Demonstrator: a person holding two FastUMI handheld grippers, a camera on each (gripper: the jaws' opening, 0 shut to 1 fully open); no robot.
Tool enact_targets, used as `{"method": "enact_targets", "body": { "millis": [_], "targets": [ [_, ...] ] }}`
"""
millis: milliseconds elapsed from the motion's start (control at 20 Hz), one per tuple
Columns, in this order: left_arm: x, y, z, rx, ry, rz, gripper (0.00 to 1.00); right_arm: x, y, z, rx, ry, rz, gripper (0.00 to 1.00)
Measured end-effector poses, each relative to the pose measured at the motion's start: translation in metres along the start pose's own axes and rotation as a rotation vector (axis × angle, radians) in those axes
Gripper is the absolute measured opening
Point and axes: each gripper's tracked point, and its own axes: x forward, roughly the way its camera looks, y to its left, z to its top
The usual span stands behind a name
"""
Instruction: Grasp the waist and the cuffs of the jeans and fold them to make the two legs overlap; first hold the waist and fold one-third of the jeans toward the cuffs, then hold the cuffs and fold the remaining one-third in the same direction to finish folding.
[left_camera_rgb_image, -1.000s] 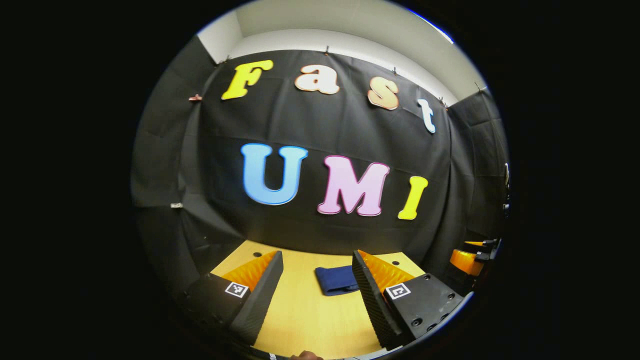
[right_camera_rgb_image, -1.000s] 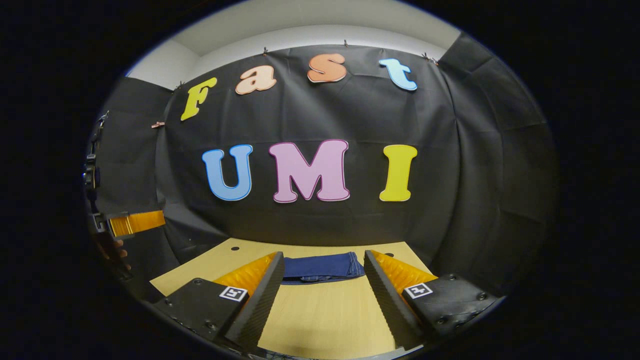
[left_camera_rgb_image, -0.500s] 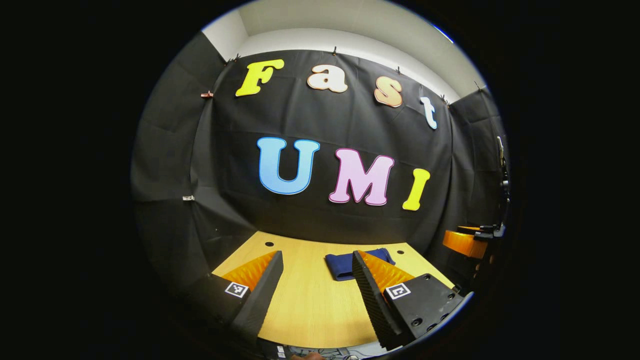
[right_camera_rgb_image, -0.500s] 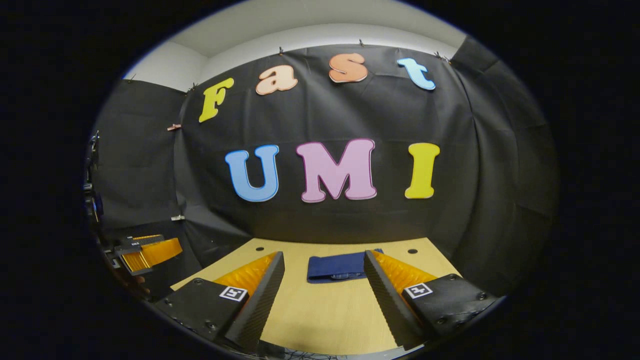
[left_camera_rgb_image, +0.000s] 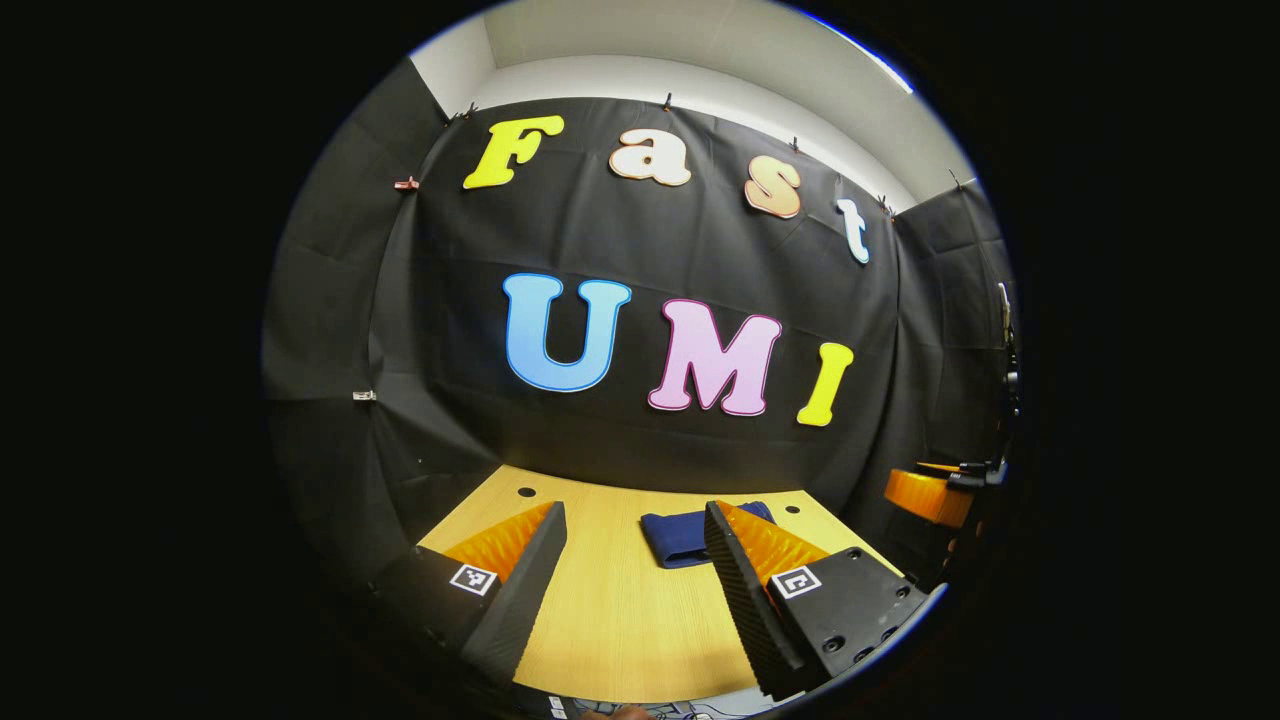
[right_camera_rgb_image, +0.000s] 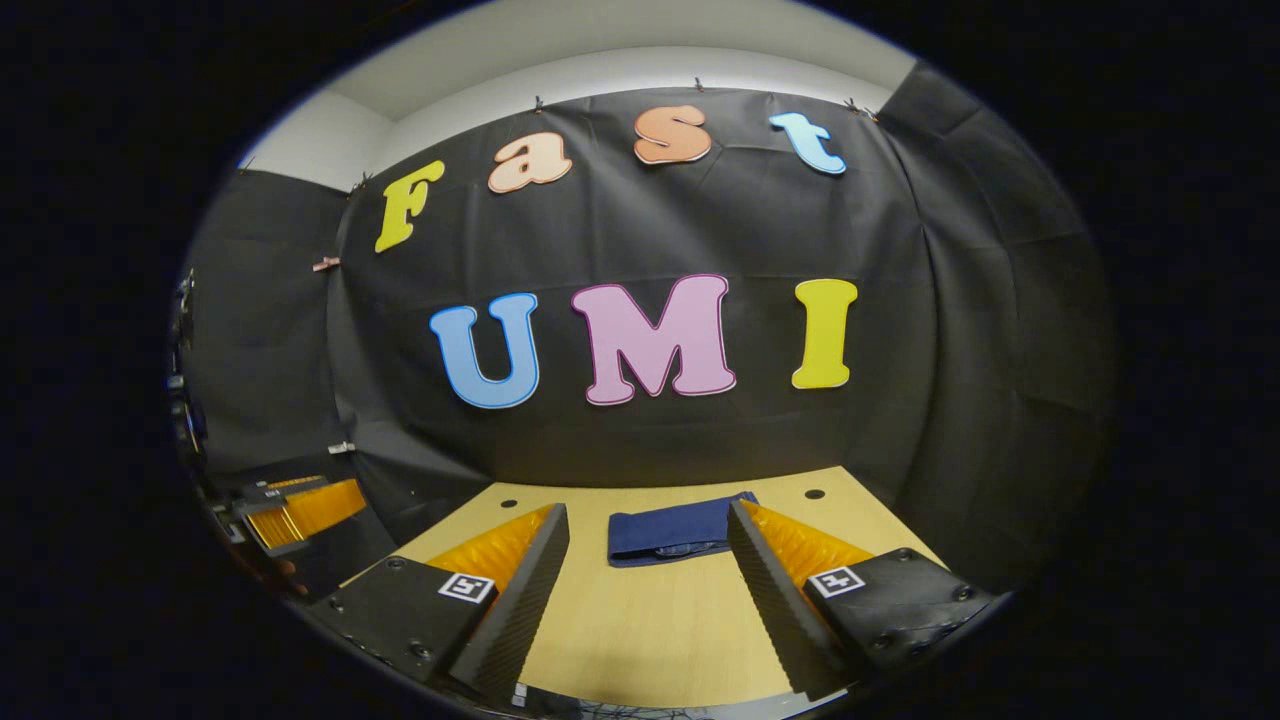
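Folded jeans (left_camera_rgb_image: 678, 537) (right_camera_rgb_image: 668, 532) lay at lower centre on the wooden table (left_camera_rgb_image: 610, 620) (right_camera_rgb_image: 660, 620), near its far edge. Left gripper (left_camera_rgb_image: 632, 585) and right gripper (right_camera_rgb_image: 648, 590) spread wide, empty, above bare wood. Right finger (left_camera_rgb_image: 745, 590) overlapped the bundle's right edge.
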Motion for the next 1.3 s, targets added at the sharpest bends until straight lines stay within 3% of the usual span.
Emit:
{"method": "enact_targets", "body": {
  "millis": [350, 400, 700, 900, 1300],
  "targets": [
    [-0.002, -0.008, 0.001, -0.007, 0.009, -0.027, 0.81, -0.007, -0.007, 0.003, -0.016, -0.006, -0.019, 0.98],
    [-0.004, -0.011, 0.003, -0.012, 0.004, -0.031, 0.86, -0.009, -0.008, 0.001, -0.02, -0.003, -0.023, 0.98],
    [0.005, -0.026, 0.003, 0.043, -0.047, -0.076, 0.81, -0.009, -0.013, -0.007, -0.016, 0.023, -0.021, 0.98],
    [0.009, -0.019, 0.013, 0.029, -0.076, -0.065, 0.81, -0.006, -0.019, 0.0, -0.022, -0.002, -0.025, 0.98],
    [0.009, -0.016, -0.022, 0.083, -0.033, -0.072, 0.81, -0.001, -0.03, 0.001, -0.069, -0.011, -0.024, 0.98]
  ]
}}
